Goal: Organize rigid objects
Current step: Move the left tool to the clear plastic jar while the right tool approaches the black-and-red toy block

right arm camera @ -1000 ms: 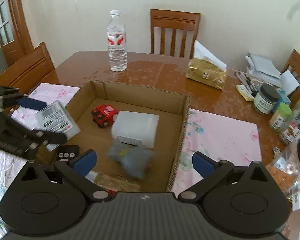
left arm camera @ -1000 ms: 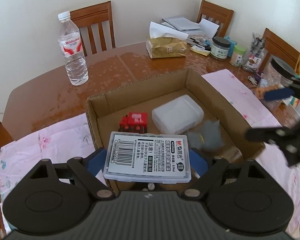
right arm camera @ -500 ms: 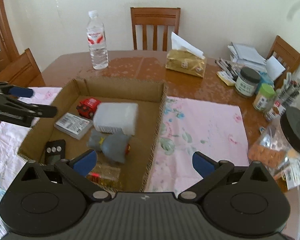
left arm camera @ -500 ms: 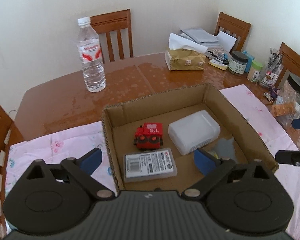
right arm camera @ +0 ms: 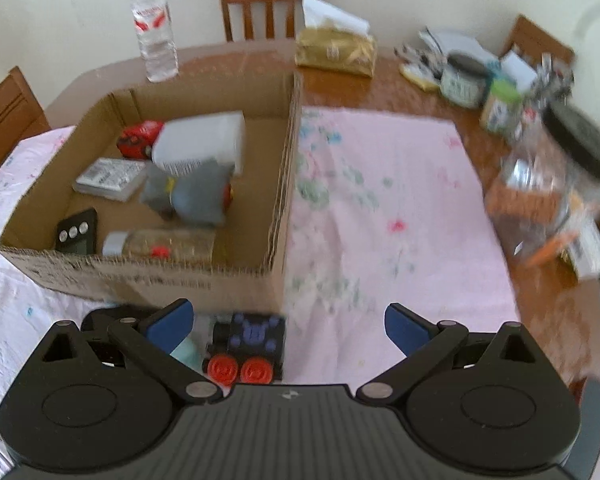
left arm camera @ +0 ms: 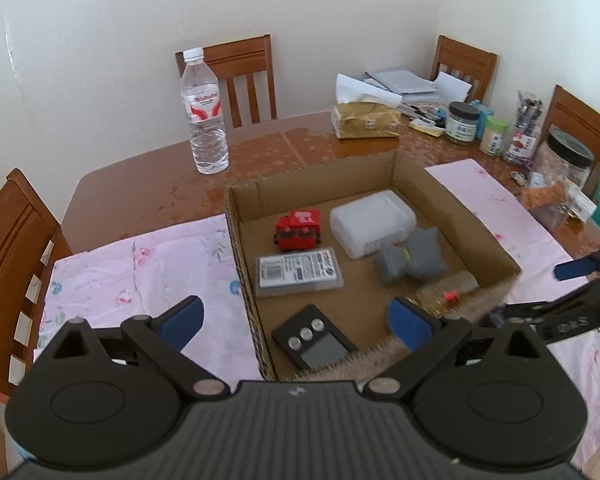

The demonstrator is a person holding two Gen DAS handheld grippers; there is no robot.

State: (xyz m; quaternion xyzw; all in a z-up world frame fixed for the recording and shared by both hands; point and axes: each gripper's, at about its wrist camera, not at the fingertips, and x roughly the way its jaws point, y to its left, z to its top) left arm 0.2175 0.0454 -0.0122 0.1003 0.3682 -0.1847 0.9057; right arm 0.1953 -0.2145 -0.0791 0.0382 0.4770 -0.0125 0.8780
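An open cardboard box on the table holds a red toy truck, a white plastic box, a clear labelled case, a grey soft-looking object, a black device with three buttons and a small bottle lying on its side. My left gripper hangs open above the box's near corner with nothing between its fingers. My right gripper is open, low over the cloth just outside the box. A black toy vehicle with red wheels lies between its fingers, untouched.
A water bottle, a tissue pack, jars and a large dark-lidded jar stand around the far and right side of the table. Pink cloth covers the table beside the box. Wooden chairs surround the table.
My left gripper let go of the clear labelled case, which now lies in the box, and drew back. My right gripper sank toward the cloth outside the box, bringing the black toy into view.
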